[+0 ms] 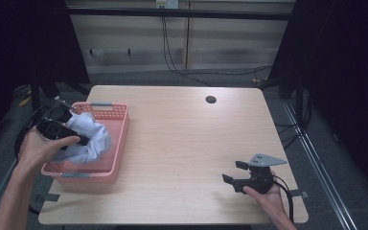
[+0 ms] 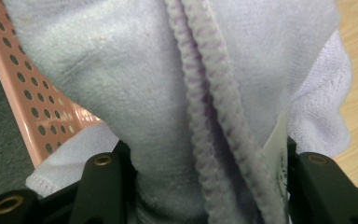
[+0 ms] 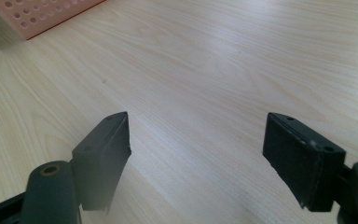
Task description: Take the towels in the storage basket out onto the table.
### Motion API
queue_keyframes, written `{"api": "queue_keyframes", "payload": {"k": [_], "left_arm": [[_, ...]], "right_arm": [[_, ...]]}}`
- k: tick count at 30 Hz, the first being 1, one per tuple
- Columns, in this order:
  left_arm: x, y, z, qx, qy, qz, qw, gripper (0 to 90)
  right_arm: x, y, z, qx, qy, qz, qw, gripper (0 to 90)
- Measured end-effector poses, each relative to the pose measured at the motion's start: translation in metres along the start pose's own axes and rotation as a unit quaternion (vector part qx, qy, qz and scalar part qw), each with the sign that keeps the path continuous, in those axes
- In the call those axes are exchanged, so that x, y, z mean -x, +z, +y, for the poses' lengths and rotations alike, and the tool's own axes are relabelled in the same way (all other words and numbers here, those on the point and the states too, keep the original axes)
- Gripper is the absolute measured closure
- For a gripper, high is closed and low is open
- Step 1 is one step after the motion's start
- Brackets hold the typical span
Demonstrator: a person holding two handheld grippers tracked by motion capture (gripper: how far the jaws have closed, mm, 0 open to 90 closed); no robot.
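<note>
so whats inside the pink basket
A pale lilac towel, bunched up, with the left claw around its folds. The basket floor under the towel is covered, so anything beneath it can't be seen.

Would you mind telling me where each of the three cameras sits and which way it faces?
High view: above the person's side, looking forward and down on the table; both forearms, left gripper and right gripper show.
Left gripper view: rides the left gripper, looking along its jaws into the lilac towel against the pink basket.
Right gripper view: rides the right gripper, facing across bare tabletop between open jaws.
Shared: all three show the basket.
</note>
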State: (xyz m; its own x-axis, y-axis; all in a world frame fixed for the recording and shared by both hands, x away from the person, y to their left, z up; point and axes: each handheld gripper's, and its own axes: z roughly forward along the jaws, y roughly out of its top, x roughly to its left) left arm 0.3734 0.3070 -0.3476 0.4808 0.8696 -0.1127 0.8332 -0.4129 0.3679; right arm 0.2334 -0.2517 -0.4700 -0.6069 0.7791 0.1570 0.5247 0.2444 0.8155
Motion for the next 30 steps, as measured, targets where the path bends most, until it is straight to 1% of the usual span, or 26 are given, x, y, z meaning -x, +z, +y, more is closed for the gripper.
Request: {"api": "queue_keyframes", "payload": {"k": [1, 2, 5, 8, 9, 11, 12, 13, 15, 17, 18, 20, 21, 22, 24, 26, 27, 28, 30], "left_arm": [[0.000, -0.001, 0.000, 0.002, 0.002, -0.001, 1.0000, 47.8], [0.001, -0.003, 0.000, 0.002, 0.008, -0.001, 1.0000, 47.7], [0.003, -0.006, 0.001, 0.013, 0.002, 0.003, 0.9999, 47.5], [0.004, -0.011, 0.003, 0.020, 0.011, 0.004, 0.9997, 47.5], [0.005, -0.012, 0.003, 0.022, 0.005, 0.002, 0.9997, 47.5], [0.007, -0.015, 0.003, 0.029, 0.009, -0.001, 0.9995, 47.5], [0.009, -0.016, 0.002, 0.031, 0.008, -0.003, 0.9995, 47.5], [0.011, -0.017, 0.002, 0.037, 0.011, 0.000, 0.9993, 47.5], [0.015, -0.018, 0.002, 0.039, 0.018, -0.008, 0.9990, 47.5], [0.020, -0.019, 0.002, 0.045, 0.019, -0.011, 0.9988, 47.5], [0.022, -0.019, 0.003, 0.051, 0.019, -0.009, 0.9985, 47.5], [0.025, -0.021, 0.004, 0.054, 0.022, -0.009, 0.9983, 47.5], [0.028, -0.021, 0.004, 0.061, 0.018, -0.009, 0.9979, 47.5], [0.030, -0.023, 0.005, 0.064, 0.021, -0.007, 0.9977, 47.5], [0.035, -0.024, 0.005, 0.078, 0.020, -0.017, 0.9966, 47.6], [0.038, -0.024, 0.006, 0.082, 0.024, -0.021, 0.9961, 47.5], [0.041, -0.023, 0.006, 0.085, 0.023, -0.017, 0.9959, 47.5], [0.043, -0.023, 0.007, 0.084, 0.027, -0.019, 0.9959, 47.5], [0.046, -0.023, 0.007, 0.088, 0.026, -0.026, 0.9954, 47.5]], "right_arm": [[0.000, 0.000, 0.000, 0.000, 0.000, 0.000, 1.0000, 23.1], [0.000, 0.000, 0.000, 0.001, -0.001, 0.000, 1.0000, 23.1], [0.000, 0.000, 0.000, 0.000, -0.001, 0.000, 1.0000, 23.1], [0.000, 0.000, 0.000, 0.001, -0.001, 0.000, 1.0000, 23.1], [0.000, 0.000, 0.000, 0.001, -0.001, 0.000, 1.0000, 23.1], [0.000, 0.000, 0.000, 0.000, 0.001, 0.000, 1.0000, 23.1], [0.000, 0.000, 0.000, 0.001, 0.001, 0.000, 1.0000, 23.1], [0.001, 0.000, 0.000, 0.001, -0.001, 0.000, 1.0000, 23.1], [0.000, 0.000, 0.000, 0.001, -0.001, 0.000, 1.0000, 23.0], [0.000, 0.000, 0.000, 0.001, -0.001, 0.000, 1.0000, 23.1], [0.000, 0.000, 0.000, 0.000, -0.002, 0.000, 1.0000, 23.0], [0.000, 0.000, 0.000, 0.001, -0.001, 0.001, 1.0000, 23.0], [0.000, 0.000, 0.000, 0.000, 0.000, 0.000, 1.0000, 23.0], [0.000, 0.000, 0.000, 0.001, 0.000, 0.000, 1.0000, 23.0], [0.000, 0.000, 0.000, 0.001, 0.000, 0.000, 1.0000, 23.0], [0.000, 0.000, 0.000, 0.001, 0.001, 0.001, 1.0000, 22.9], [0.000, 0.000, 0.000, 0.001, 0.000, 0.001, 1.0000, 22.9], [0.000, 0.000, 0.000, 0.001, -0.001, 0.002, 1.0000, 22.7], [0.000, 0.000, 0.000, 0.001, 0.000, 0.002, 1.0000, 22.7]]}}
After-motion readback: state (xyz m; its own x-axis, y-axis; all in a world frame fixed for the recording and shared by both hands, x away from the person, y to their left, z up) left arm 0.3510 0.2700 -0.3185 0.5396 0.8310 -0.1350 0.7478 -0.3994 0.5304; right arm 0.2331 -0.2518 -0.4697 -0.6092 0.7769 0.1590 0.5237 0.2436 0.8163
